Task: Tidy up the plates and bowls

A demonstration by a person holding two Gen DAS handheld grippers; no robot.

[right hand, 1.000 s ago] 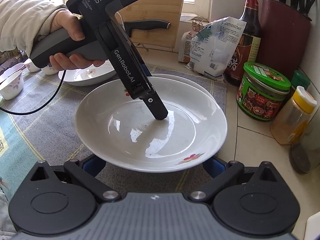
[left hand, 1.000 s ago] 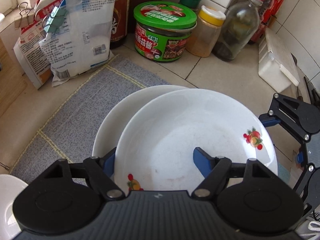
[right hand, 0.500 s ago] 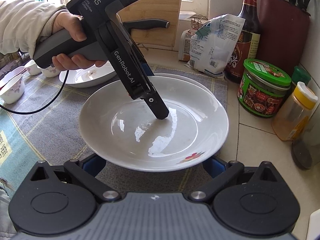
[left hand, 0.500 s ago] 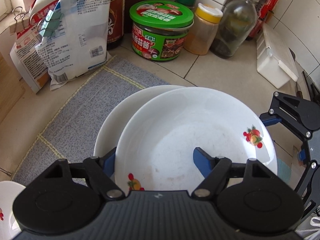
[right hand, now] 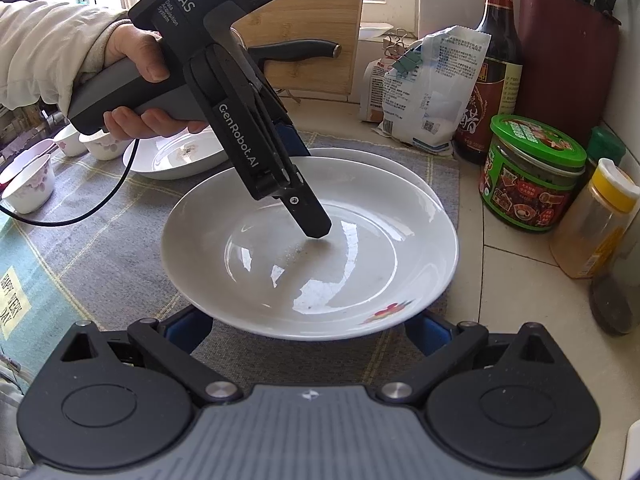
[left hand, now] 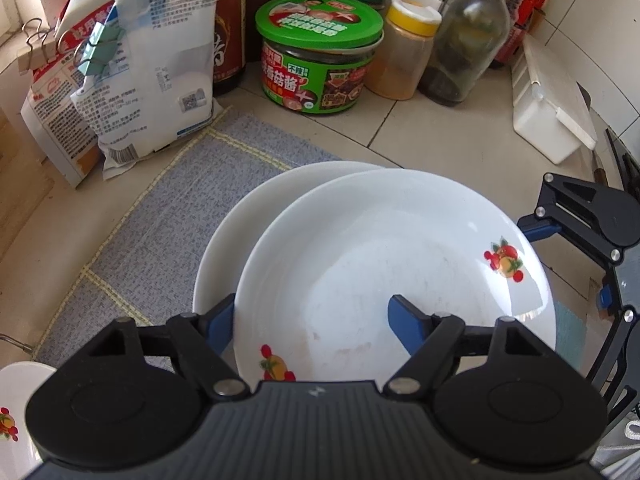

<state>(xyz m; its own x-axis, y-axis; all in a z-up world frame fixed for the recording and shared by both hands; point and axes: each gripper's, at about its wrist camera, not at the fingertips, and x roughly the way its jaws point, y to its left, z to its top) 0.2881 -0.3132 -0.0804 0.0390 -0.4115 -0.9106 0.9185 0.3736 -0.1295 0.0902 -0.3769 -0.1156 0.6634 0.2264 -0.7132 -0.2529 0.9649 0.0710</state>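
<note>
A white plate with fruit prints (left hand: 400, 264) lies on a second white plate (left hand: 240, 232), shifted off its centre, on the grey cloth. My left gripper (left hand: 312, 322) straddles the top plate's near rim, one blue finger inside the dish and one outside under the rim. Its jaws are opening, with the pads still on the rim. In the right wrist view a hand holds this left gripper (right hand: 306, 190) steeply down, its fingertip on the top plate (right hand: 360, 248). My right gripper (right hand: 308, 330) stands open, its fingers wide apart low at the plate's opposite edge.
A third plate (right hand: 176, 156) and small flowered bowls (right hand: 30, 188) sit on the cloth behind the left hand. Flour bags (left hand: 152, 80), a green-lidded jar (left hand: 316, 64), a spice jar (left hand: 404, 56), bottles and a white box (left hand: 552, 112) crowd the tiled corner.
The left jaws stand slightly wider on the plate's rim. Neither hand nor the plates have visibly moved.
</note>
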